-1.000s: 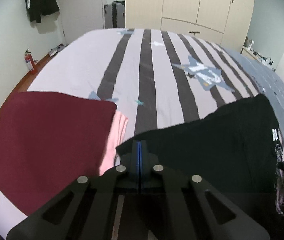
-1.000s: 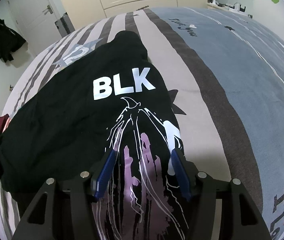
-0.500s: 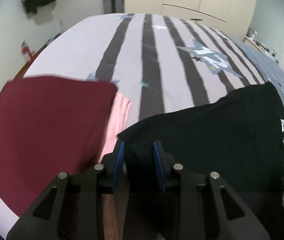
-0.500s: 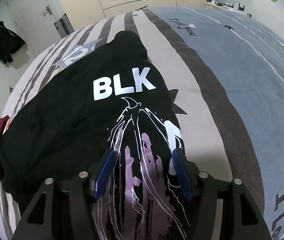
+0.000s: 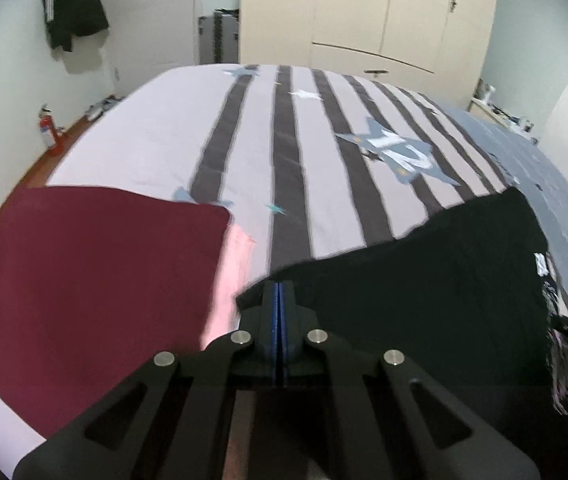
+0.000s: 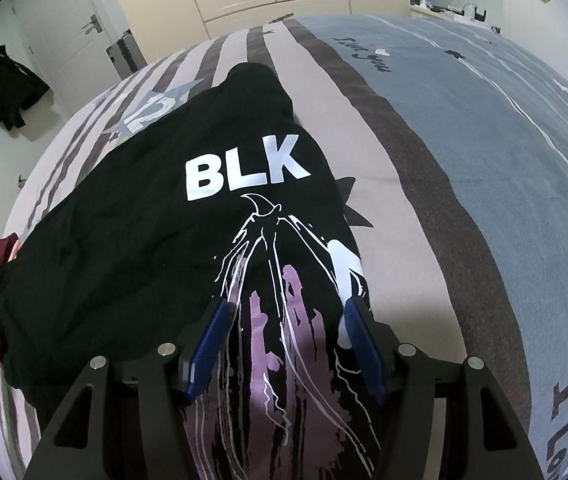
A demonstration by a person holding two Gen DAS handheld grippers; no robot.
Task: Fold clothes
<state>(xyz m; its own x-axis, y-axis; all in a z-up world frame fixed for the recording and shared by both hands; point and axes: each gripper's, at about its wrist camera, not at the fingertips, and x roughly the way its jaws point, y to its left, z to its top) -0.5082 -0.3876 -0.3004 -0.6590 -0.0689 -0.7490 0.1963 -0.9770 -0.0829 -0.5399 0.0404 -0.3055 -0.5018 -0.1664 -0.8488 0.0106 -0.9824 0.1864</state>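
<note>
A black T-shirt (image 5: 424, 280) with a white "BLK" print (image 6: 244, 164) lies spread across the striped bed (image 5: 156, 144). My left gripper (image 5: 278, 286) is shut, its blue pads pressed together on the shirt's near left corner. My right gripper (image 6: 286, 308) is open, one finger on each side of the pink and white print at the shirt's near right part (image 6: 144, 240). Its pads do not pinch the cloth.
A folded maroon garment (image 5: 96, 272) lies on a pink one (image 5: 234, 264) left of the shirt. Beyond the bed are a cream wardrobe (image 5: 364, 12), a suitcase (image 5: 220, 40), a hanging dark jacket (image 5: 72, 4) and a red fire extinguisher (image 5: 47, 130).
Half a second ago my left gripper stood open over the shirt's corner; it has now shut there and lifted slightly. The right gripper has stayed open in place.
</note>
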